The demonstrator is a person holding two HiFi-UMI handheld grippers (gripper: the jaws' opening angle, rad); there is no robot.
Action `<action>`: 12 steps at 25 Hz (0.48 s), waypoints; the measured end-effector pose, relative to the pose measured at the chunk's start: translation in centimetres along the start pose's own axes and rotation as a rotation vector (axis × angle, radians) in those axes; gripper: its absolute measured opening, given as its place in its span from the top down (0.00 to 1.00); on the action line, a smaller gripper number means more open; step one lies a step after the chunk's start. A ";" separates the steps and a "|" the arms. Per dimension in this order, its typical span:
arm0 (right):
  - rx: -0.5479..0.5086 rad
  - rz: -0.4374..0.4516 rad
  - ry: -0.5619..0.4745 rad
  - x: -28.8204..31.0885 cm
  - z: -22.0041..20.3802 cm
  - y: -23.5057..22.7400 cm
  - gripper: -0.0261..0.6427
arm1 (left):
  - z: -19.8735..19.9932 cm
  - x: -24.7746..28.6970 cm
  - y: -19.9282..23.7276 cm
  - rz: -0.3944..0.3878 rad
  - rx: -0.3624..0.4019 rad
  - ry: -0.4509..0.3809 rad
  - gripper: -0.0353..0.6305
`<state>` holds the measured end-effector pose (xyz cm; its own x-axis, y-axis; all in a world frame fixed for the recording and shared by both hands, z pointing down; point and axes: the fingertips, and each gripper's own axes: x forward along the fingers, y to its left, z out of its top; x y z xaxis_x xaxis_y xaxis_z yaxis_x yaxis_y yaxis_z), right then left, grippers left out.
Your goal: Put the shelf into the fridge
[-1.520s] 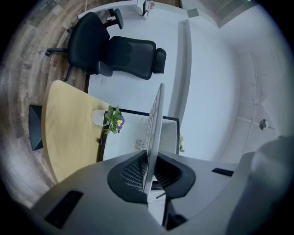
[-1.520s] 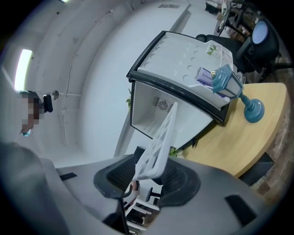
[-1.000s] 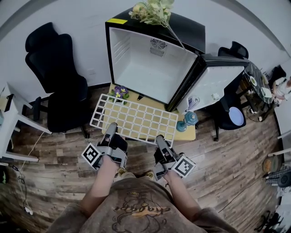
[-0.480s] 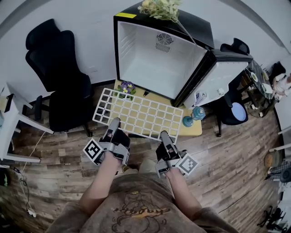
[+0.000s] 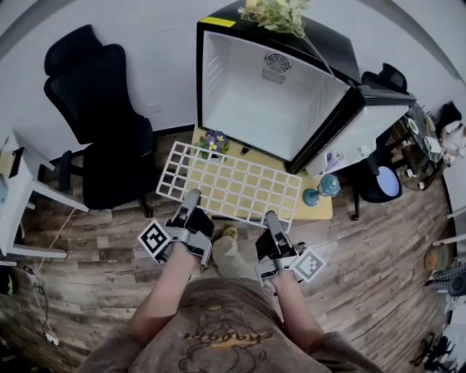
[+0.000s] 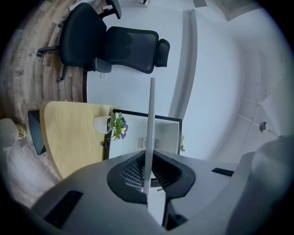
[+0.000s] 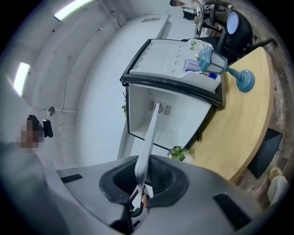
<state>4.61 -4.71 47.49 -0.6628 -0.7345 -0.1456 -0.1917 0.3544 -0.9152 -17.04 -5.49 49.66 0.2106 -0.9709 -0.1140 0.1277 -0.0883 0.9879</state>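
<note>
Tightening grip: right tongs (image 5: pixel 271 217) have just been closing on the shelf (image 5: pixel 231 183) at its near edge; left tongs (image 5: pixel 192 197) clamp it too. Looks ready to carry to the open fridge (image 5: pixel 255 109) beyond.

— Where does the fridge (image 5: pixel 269 95) stand?
— At the far edge of the table (image 5: pixel 318 213), with its door (image 5: pixel 368 135) swung out to the right. A bunch of flowers (image 5: pixel 280 13) lies on top of it.
— And on the table?
— A flower pot (image 5: pixel 213 140) at the far left corner, just before the fridge. A stemmed ornament (image 5: pixel 324 189) at the right edge, under the door. The shelf (image 5: pixel 233 186) spans the table's near edge.
— Round about?
— An office chair (image 5: pixel 102 124) stands left of the table, a desk (image 5: pixel 18 182) further left, a second chair (image 5: pixel 386 76) behind the door.
</note>
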 end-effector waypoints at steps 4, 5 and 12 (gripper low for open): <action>0.017 0.006 -0.012 1.1 0.4 -0.5 0.91 | 0.7 1.0 -0.1 -0.012 0.001 0.013 0.88; 0.018 0.008 -0.016 1.5 0.6 -0.6 0.91 | 0.9 1.4 -0.2 -0.013 0.002 0.015 0.88; 0.026 0.006 -0.040 3.8 2.2 -1.1 0.91 | 1.8 4.2 -0.5 -0.018 -0.015 0.030 0.88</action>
<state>3.88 -9.18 47.09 -0.6343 -0.7552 -0.1654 -0.1684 0.3437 -0.9239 -17.92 -9.92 48.83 0.2368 -0.9622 -0.1349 0.1459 -0.1020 0.9840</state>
